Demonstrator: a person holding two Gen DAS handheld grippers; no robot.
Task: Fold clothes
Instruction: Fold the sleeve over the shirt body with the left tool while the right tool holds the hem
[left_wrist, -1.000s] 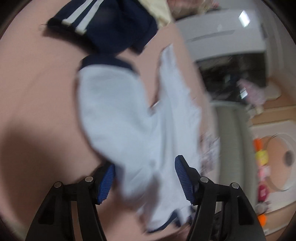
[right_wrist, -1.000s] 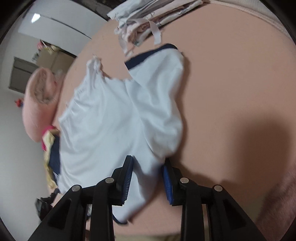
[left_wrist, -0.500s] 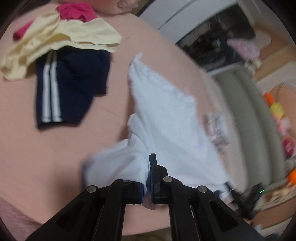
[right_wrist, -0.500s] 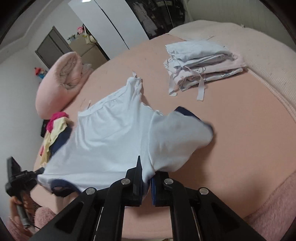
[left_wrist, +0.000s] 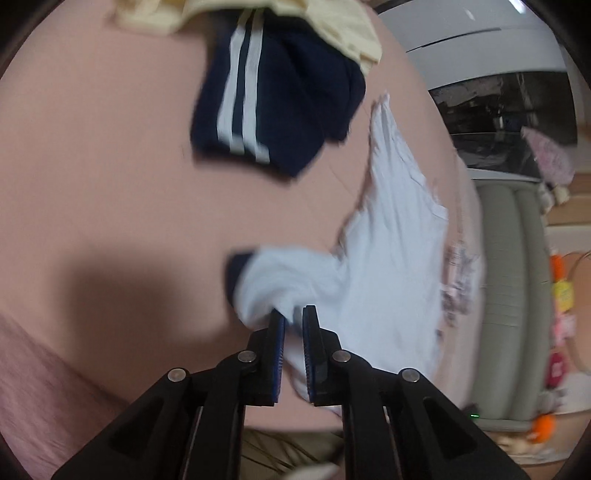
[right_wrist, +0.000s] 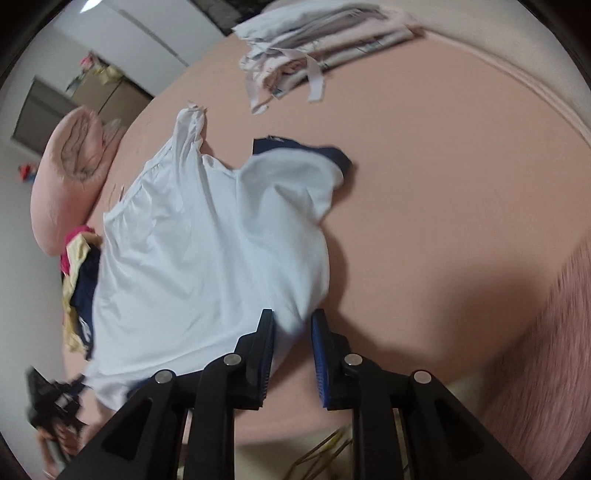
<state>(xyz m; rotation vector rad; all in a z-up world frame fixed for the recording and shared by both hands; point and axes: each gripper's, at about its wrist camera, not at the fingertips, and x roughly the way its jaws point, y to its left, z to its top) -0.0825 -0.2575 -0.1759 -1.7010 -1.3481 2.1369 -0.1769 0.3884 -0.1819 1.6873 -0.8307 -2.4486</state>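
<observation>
Left wrist view: left gripper (left_wrist: 293, 319) clamped tight on a bunched sleeve of the white shirt (left_wrist: 391, 266), navy cuff sticking out to the left. Shirt spread out on the pink bed sheet (left_wrist: 110, 166), navy shorts (left_wrist: 273, 107) with white stripes lying further back under something pale yellow (left_wrist: 340, 33). Right wrist view: right gripper (right_wrist: 291, 325) a bit parted, shirt hem (right_wrist: 207, 258) sitting loosely between the blue pads (right_wrist: 319, 354), so not really pinching. Folded stack (right_wrist: 314, 48) up top, well apart from the shirt.
</observation>
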